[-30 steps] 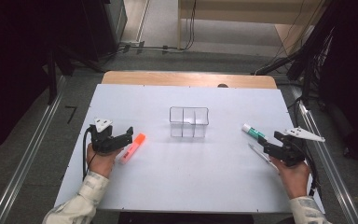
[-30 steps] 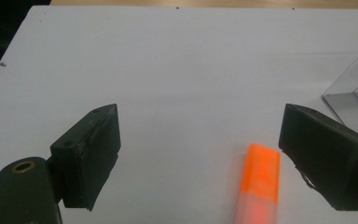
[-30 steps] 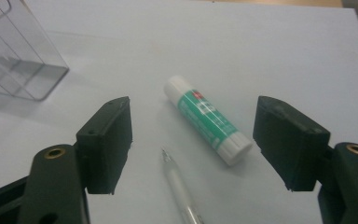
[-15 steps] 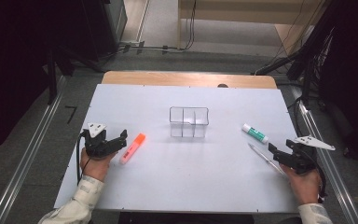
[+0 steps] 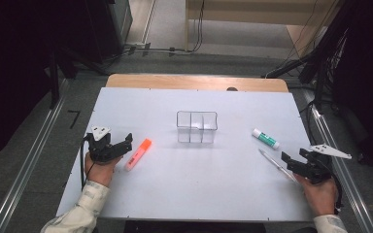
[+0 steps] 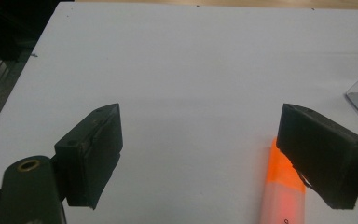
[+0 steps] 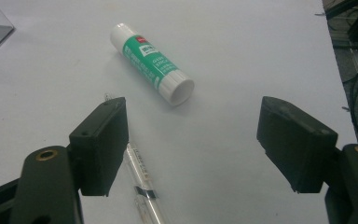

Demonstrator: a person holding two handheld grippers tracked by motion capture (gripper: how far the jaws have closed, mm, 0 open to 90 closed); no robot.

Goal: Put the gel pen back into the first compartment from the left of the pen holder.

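1. White table (image 5: 175, 194): one, rectangular, with a wooden strip along its far edge.
2. Hands: two, entering at the near edge. Left hand (image 5: 98, 169) lies low near the table's left edge, light sleeve at the wrist; right hand (image 5: 320, 194) lies low near the right edge.
3. Left gripper (image 5: 119, 148): one, held about level, pointing toward the table's middle. Jaws spread wide, nothing between them.
4. Right gripper (image 5: 291, 165): one, held about level, angled inward and away. Jaws spread wide, nothing pinched.
5. Orange highlighter (image 5: 138, 154): one, flat on the table just beside the left gripper's jaw, orange cap at the far end.
6. Clear pen (image 5: 276, 165): one, flat, its near end under the right gripper's jaw.
7. Glue stick (image 5: 265, 139): one, green and white, flat, just beyond the pen.
8. Clear plastic organiser (image 5: 197, 127): one, three compartments, mid-table, well apart from both grippers.
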